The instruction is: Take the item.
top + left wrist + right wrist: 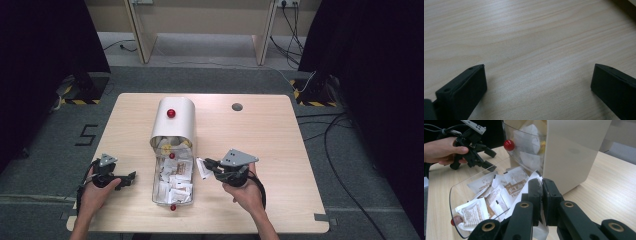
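Right gripper has its jaws clamped on 1 white sachet, held just beside the clear tray of sachets. Left gripper rests wide apart over bare table, holding nothing.

The lower part of the white packet is hidden between the closed jaws of the right gripper. The print on the sachets in the clear tray is too small to be read from above. The far sachets are concealed under the white cover. Both jaws of the left gripper are cut off at the bottom edge.
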`<act>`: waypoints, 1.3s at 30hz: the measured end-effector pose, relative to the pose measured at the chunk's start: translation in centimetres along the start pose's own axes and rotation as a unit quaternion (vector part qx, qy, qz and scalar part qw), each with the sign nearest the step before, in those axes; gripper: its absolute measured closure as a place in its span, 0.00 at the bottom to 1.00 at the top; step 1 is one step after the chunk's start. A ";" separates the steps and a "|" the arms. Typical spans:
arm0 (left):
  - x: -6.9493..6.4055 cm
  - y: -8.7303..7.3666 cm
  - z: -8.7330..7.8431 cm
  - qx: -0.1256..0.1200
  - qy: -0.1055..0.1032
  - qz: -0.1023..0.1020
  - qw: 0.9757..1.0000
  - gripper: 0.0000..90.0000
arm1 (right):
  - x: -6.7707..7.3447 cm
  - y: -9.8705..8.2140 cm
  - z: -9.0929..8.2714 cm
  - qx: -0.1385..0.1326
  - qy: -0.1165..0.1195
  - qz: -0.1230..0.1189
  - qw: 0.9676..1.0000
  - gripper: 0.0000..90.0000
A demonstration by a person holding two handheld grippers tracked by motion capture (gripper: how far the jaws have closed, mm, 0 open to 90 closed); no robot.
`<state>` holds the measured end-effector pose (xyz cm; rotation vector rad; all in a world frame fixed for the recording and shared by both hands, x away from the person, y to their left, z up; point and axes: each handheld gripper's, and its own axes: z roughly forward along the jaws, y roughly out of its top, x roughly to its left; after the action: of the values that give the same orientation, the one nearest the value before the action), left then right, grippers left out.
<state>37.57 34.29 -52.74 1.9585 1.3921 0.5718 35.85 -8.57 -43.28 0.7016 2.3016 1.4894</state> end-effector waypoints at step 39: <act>0.0 0.0 0.0 0.000 0.000 0.000 1.000 0.00 | -5.2 -2.9 -1.8 0.019 -0.072 0.046 0.996 0.95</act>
<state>37.57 34.29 -52.74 1.9589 1.3922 0.5718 38.55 -13.82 -45.24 0.9071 2.2209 1.3876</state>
